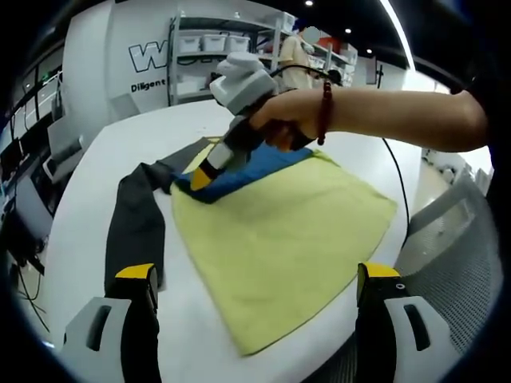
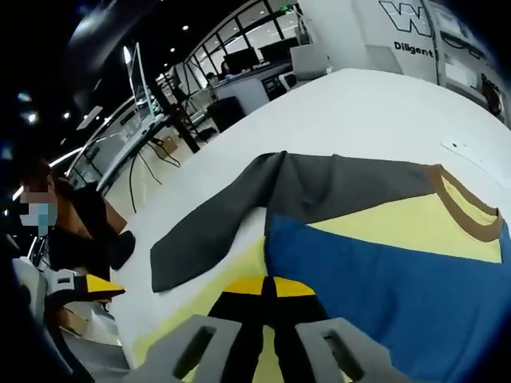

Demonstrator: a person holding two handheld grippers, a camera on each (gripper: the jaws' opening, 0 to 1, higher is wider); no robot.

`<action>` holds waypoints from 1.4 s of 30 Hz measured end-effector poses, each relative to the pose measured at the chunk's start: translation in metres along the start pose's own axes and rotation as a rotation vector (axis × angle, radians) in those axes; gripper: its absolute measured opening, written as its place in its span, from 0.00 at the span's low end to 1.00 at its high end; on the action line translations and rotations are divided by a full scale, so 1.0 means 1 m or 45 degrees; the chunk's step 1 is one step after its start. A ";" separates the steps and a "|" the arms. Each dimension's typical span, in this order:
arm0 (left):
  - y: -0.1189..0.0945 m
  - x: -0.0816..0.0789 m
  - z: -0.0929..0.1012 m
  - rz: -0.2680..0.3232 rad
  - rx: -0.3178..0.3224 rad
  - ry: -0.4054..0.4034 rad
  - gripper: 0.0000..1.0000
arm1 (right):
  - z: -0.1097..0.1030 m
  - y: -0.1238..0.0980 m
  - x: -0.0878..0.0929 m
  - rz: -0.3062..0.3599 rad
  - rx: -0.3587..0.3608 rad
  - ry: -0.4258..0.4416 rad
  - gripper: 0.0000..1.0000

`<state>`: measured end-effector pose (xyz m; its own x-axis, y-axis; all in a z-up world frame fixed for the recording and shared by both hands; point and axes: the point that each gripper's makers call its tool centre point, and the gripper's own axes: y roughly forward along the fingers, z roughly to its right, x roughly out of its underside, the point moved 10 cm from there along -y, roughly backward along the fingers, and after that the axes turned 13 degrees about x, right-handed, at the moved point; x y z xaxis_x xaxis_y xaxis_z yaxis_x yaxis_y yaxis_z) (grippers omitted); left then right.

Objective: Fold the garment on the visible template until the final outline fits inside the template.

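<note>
white round-edged table (image 1: 120, 152) w/ a pale yellow square cloth template (image 1: 295, 239) spread flat on it. the multi-colour garment w/ blue body, yellow panel, brown collar and dark grey sleeves (image 2: 383, 239) lies partly on the template's far corner, partly off it on bare table. in left gripper view one dark grey sleeve (image 1: 137, 223) trails off the template's edge toward the left gripper (image 1: 259, 279); that gripper's yellow-tipped jaws stand wide apart, nothing between them, above the near part of the template.

right gripper (image 1: 202, 179), held in a person's hand (image 1: 291, 116) w/ a bead bracelet, is down at the garment's blue edge near the template corner. in right gripper view its jaws are pressed together, tips at the blue fabric's edge over the yellow cloth; looks pinched on the garment, tho the fabric between tips is hard to make out. brown collar (image 2: 467, 211) sits at the far right side of that view. shelving (image 1: 231, 48) w/ bins in the bkgd.
</note>
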<state>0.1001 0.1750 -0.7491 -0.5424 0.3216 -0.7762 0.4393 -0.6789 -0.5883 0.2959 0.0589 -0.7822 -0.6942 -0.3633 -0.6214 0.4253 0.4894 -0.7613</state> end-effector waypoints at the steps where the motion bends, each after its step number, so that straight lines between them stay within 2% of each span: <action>1: 0.000 0.000 0.000 -0.001 0.001 0.000 0.99 | -0.002 0.000 0.000 0.000 -0.011 0.001 0.00; 12: 0.000 0.000 0.000 -0.008 0.002 -0.003 0.99 | -0.009 0.003 0.002 -0.011 -0.048 -0.014 0.00; 20: 0.001 0.002 -0.001 -0.020 0.004 -0.003 0.99 | -0.006 -0.014 -0.007 0.064 -0.032 -0.035 0.19; 22: 0.001 0.001 -0.001 -0.017 0.002 -0.005 0.99 | -0.002 -0.018 -0.008 0.075 -0.017 -0.030 0.27; 25: 0.001 0.001 -0.001 -0.018 0.003 0.004 0.99 | 0.007 -0.025 -0.009 0.087 0.061 -0.025 0.41; 31: 0.001 0.000 -0.002 -0.012 -0.009 0.004 0.99 | 0.019 -0.035 -0.010 0.109 0.112 0.007 0.60; 37: 0.001 0.000 -0.002 -0.005 -0.017 -0.001 0.99 | 0.030 -0.045 -0.005 0.104 0.156 0.015 0.73; 42: 0.001 0.000 -0.002 -0.014 -0.019 -0.001 0.99 | 0.038 -0.055 -0.002 0.115 0.193 0.040 0.75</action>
<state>0.1015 0.1755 -0.7505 -0.5480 0.3284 -0.7694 0.4438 -0.6655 -0.6001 0.2962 0.0022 -0.7465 -0.6661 -0.2970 -0.6842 0.5676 0.3932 -0.7233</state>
